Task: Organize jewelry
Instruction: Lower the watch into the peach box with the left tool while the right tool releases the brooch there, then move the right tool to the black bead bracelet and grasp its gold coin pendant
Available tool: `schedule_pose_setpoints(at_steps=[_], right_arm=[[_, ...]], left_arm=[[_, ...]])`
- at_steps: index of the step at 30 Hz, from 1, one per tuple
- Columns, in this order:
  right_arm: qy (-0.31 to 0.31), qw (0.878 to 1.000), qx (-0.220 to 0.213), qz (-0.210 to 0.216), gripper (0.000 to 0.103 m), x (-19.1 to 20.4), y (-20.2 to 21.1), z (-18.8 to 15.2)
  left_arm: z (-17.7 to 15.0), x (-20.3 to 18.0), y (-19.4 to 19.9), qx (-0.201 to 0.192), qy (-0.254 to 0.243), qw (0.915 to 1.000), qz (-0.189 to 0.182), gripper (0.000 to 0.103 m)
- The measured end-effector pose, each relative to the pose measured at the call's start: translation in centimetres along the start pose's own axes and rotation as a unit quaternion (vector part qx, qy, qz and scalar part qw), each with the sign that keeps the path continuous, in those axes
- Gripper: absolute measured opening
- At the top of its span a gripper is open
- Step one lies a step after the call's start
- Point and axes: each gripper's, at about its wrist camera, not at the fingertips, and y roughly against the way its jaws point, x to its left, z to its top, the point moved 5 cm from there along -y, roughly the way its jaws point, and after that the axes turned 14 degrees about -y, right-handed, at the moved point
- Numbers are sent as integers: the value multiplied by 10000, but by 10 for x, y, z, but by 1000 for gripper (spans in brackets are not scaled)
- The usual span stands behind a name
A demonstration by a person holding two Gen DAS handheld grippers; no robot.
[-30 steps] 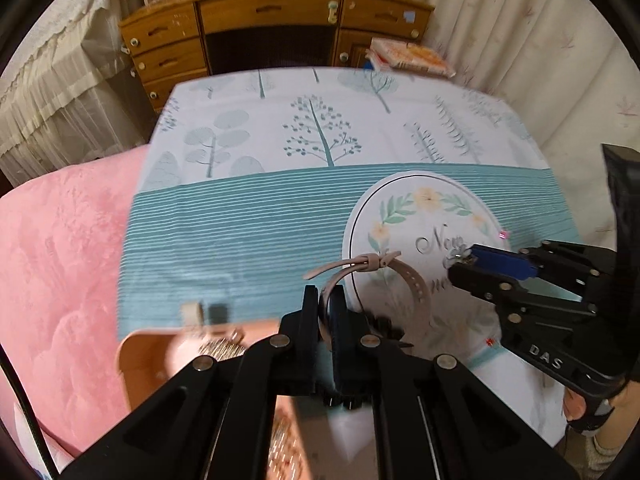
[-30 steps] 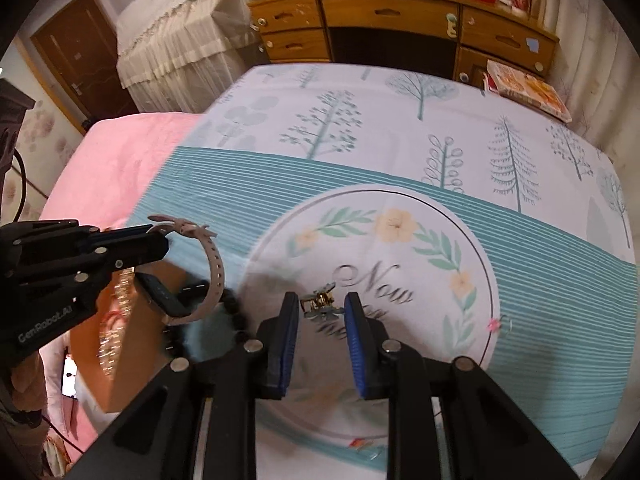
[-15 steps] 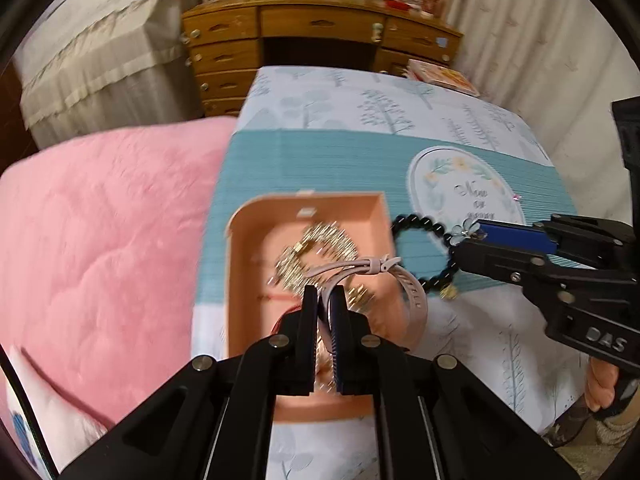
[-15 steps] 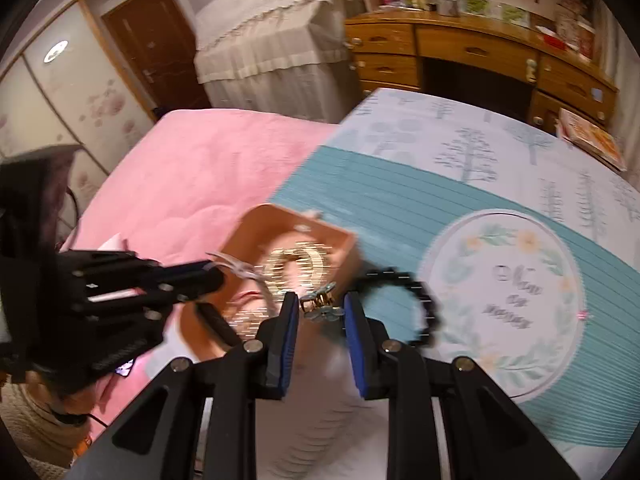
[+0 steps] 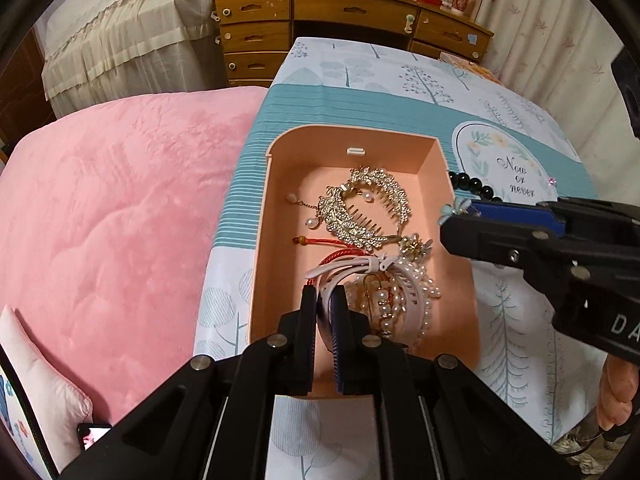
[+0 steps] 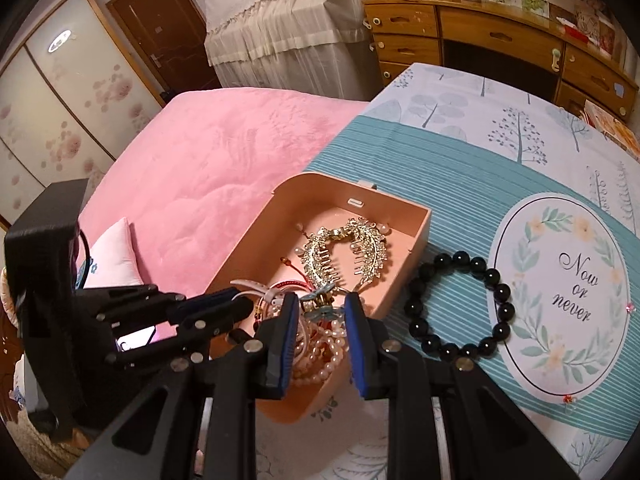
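A peach jewelry box [image 5: 434, 148] [image 6: 420, 236] sits at the left edge of the patterned cloth. It holds a gold rhinestone hair comb [image 5: 364, 210] [image 6: 344, 252], a red cord bracelet [image 5: 336, 246] and pearl strands [image 5: 400, 292]. My left gripper [image 5: 326, 296] is shut on a pale pink watch strap [image 5: 356, 266], held over the box. My right gripper [image 6: 322, 304] is shut on a small flower earring [image 6: 322, 302] above the box's near right side; it also shows in the left wrist view [image 5: 454, 210]. A black bead bracelet [image 6: 460, 304] lies on the cloth right of the box.
A pink quilt [image 5: 120, 200] lies left of the cloth. A wooden dresser [image 5: 352, 12] stands behind. A round "Now or never" print [image 6: 560, 292] marks the cloth to the right. A tiny pink stud [image 6: 631, 307] lies at its right edge.
Both grippers have moved left from the round print to over the peach box, still holding the strap and the earring. The box contents have come into full view.
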Motion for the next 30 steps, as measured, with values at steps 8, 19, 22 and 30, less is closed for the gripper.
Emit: schedule_pose_setpoints(at_steps=[8,19,22,30], right_arm=[[-81,9999,-83,-113,25,1,-7,4],[-260,9995,-133,71,28,-4,1,-2],[-351,9992,-151,78,28,-10,5,-7],[-652,9972,-361,87,28,-33,23,-17]], left_arm=[[2,-4,2,-116,-79,9998,107,29],[7,-14,20,-428,-201,9981,388,65],[6,-17,20,-439,-200,9982,352,66],[3,-28,20,-424,-235,9983,309,67]])
